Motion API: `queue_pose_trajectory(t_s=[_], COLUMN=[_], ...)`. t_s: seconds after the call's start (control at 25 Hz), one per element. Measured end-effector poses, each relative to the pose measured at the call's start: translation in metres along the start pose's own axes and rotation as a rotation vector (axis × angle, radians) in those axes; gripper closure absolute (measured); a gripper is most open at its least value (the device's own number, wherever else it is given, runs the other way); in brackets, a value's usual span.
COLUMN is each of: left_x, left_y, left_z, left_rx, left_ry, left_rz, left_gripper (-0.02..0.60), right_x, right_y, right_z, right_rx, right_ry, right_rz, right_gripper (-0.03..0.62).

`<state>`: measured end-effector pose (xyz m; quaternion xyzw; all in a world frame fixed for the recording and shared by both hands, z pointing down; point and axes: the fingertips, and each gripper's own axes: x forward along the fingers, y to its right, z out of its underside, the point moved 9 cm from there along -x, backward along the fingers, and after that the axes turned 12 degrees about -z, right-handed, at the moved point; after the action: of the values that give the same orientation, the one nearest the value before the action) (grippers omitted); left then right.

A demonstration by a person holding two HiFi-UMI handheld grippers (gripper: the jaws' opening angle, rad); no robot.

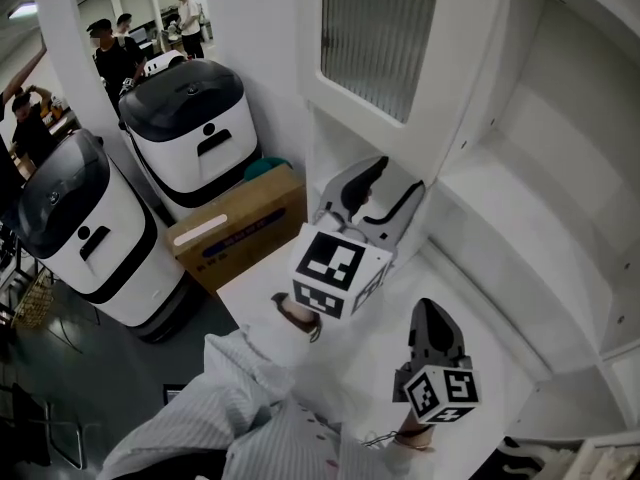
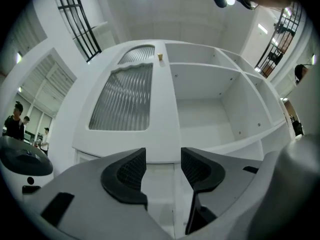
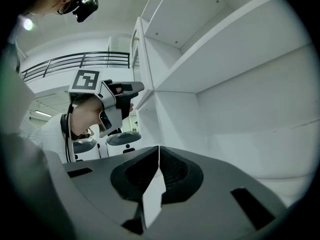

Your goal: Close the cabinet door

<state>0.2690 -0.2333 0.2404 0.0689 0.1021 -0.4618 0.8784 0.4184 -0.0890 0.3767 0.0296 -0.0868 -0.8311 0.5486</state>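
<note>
Left tool: jaws were held apart, nothing gripped | right tool: jaws were shut together, empty | cabinet door: was seen open, just ahead of left tool, possibly touched

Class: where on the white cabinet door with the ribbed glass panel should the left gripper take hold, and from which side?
Take the white cabinet door by its plain frame strip beside the open shelves, not the ribbed glass. No handle shows, and that edge looks thin enough to pinch. Come from the front, where the open left gripper faces it.
</note>
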Motion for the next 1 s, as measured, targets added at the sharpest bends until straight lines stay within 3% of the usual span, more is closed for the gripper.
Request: queue_pose_trajectory(t_s=[0.36, 0.76, 1.0], left_x=[-0.058, -0.129, -0.157], left_y=[-0.031, -0.054, -0.058], left_z=[-0.003, 0.009, 0.019], left_rx=[-0.058, -0.045, -0.047], left_ry=[-0.028, -0.128, -0.174], left_rz=[0.020, 0.004, 0.009], left_gripper=[0.390, 0.487, 0.547], right_x=[0.018, 0.050, 0.061], right_y=[-0.046, -0.105, -0.131], right_z=[-0.021, -0.039, -0.049], right_rx=[-0.114, -0.203, -0.248], right_ry=[-0.030, -0.026, -0.001], right_rz=[-0.065, -0.215, -0.264], right_gripper=[0.580, 0.580, 0.580])
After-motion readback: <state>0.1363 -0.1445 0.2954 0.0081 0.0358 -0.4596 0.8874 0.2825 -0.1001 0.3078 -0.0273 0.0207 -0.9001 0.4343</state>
